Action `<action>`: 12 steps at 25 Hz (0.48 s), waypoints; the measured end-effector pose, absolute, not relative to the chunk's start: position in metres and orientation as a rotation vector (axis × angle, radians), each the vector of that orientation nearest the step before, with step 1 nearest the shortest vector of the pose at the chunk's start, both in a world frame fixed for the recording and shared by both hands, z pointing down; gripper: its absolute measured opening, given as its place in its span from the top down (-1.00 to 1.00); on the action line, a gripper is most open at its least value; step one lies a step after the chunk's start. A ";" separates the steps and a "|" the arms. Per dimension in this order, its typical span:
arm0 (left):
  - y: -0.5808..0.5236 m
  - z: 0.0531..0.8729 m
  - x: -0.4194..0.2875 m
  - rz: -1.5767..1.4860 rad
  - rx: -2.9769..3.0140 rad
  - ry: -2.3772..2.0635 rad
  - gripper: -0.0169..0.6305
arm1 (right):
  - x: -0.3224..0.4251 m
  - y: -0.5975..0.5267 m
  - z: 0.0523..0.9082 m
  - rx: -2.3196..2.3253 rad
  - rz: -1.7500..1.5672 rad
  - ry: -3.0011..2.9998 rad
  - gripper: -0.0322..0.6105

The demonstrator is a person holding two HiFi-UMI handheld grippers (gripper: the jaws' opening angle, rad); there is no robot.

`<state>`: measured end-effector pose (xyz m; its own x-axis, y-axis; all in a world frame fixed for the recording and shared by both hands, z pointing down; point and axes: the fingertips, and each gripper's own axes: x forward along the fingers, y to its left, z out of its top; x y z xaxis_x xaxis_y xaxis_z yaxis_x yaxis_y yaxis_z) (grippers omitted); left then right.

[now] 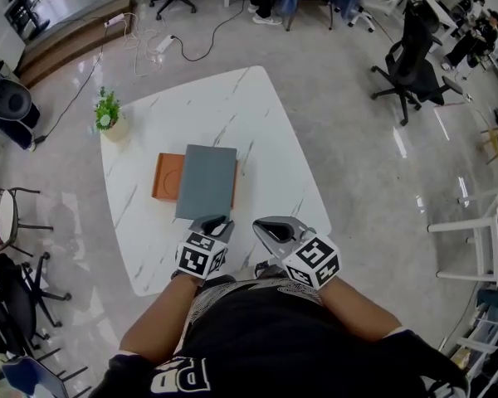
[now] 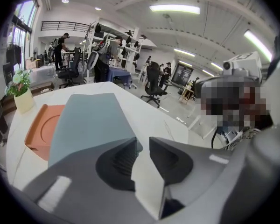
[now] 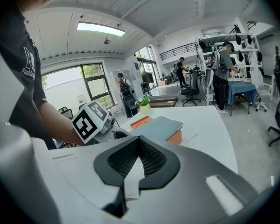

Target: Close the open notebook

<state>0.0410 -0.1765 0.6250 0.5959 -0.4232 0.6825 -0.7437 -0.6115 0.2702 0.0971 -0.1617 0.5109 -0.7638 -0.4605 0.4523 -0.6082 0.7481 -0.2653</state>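
The grey-blue notebook lies shut on the white marble table, its far part resting on an orange tray. My left gripper hovers just short of the notebook's near edge. Its jaws stand a little apart with nothing between them. In the left gripper view the notebook fills the space just beyond the left gripper. My right gripper is at the table's near edge, to the right of the notebook, with its jaws shut and empty. From the right gripper the notebook is farther off.
A small potted plant stands at the table's far left corner. Black office chairs are on the floor to the right, another chair is at the left, and cables run beyond the table. People stand at the back of the room.
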 end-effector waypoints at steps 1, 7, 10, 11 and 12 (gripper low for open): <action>-0.176 0.620 0.041 0.749 2.283 -0.926 0.55 | 0.095 -0.162 0.510 0.819 0.569 -2.591 0.90; -0.178 0.590 0.034 0.650 2.312 -0.952 0.55 | 0.083 -0.162 0.503 0.814 0.553 -2.606 0.90; -0.179 0.574 0.026 0.598 2.323 -0.979 0.55 | 0.076 -0.162 0.500 0.813 0.545 -2.620 0.90; -0.180 0.568 0.022 0.582 2.328 -0.991 0.55 | 0.072 -0.163 0.498 0.811 0.541 -2.625 0.90; -0.181 0.562 0.017 0.565 2.334 -1.003 0.55 | 0.069 -0.163 0.497 0.809 0.538 -2.631 0.90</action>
